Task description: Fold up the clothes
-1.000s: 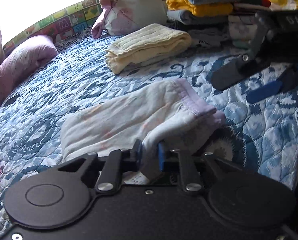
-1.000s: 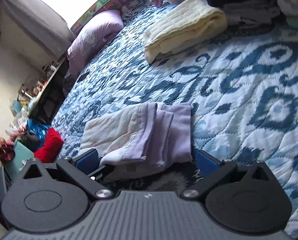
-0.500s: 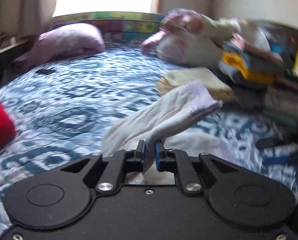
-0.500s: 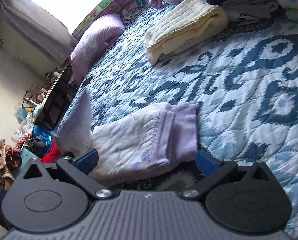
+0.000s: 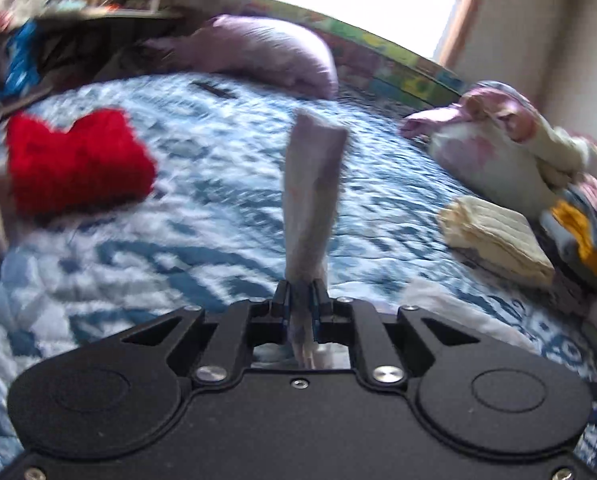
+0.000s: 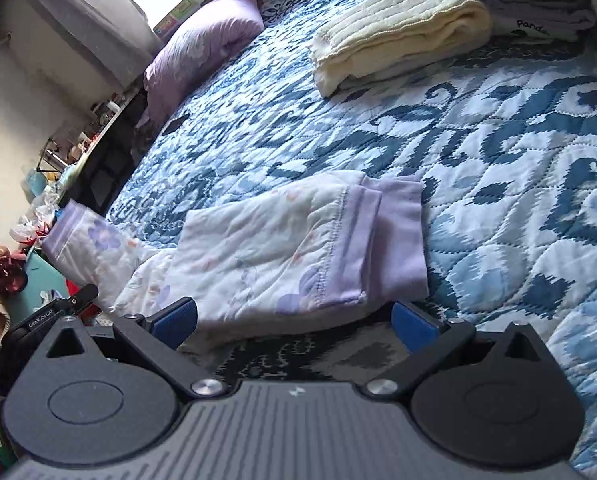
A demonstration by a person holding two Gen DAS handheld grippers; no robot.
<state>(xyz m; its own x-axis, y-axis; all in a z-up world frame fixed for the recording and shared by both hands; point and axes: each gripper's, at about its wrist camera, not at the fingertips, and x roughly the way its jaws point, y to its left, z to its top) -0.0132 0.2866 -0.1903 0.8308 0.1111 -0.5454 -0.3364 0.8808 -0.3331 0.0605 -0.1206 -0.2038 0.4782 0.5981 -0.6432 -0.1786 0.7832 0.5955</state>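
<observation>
The left tongs [image 5: 300, 300] are pinching one leg end of the single pale lilac garment [image 6: 298, 248], lifting it upright ahead of them. The right tongs [image 6: 294, 316] are standing wide open, gripping nothing, just short of the garment's folded body on the bed [image 6: 518, 152], whose long axis is running across their gap.

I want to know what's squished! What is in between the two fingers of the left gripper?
The left wrist view shows the left gripper shut on a strip of the pale purple clothing, which sticks up out of it.
</observation>
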